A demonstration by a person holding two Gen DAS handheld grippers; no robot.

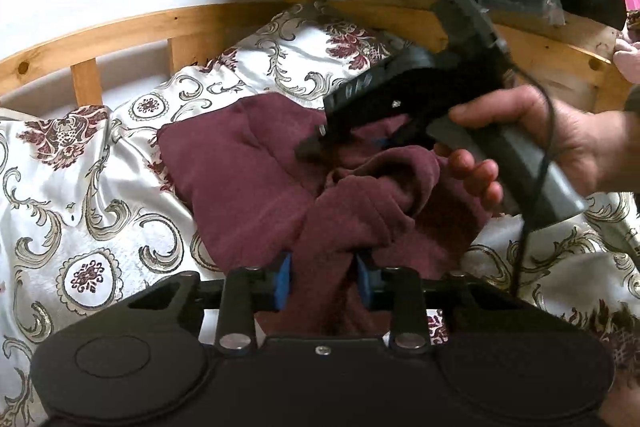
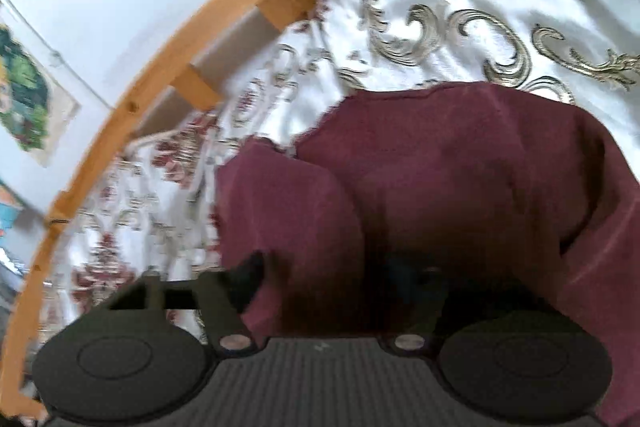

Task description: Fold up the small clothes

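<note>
Crumpled, maroon garment (image 1: 240,179) with no clear long axis, left gripper (image 1: 323,277) and right gripper (image 2: 340,279) jaws pinching its folds

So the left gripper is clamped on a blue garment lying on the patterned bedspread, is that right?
Not quite: the garment is maroon, not blue; only the pads are blue. The left wrist view shows the left gripper clamped on it, on the patterned bedspread.

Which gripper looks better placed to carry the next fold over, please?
Probably the left gripper: its blue pads clearly pinch the maroon garment on the bedspread. The right gripper reaches into the cloth, but its grip is blurred and dark.
</note>
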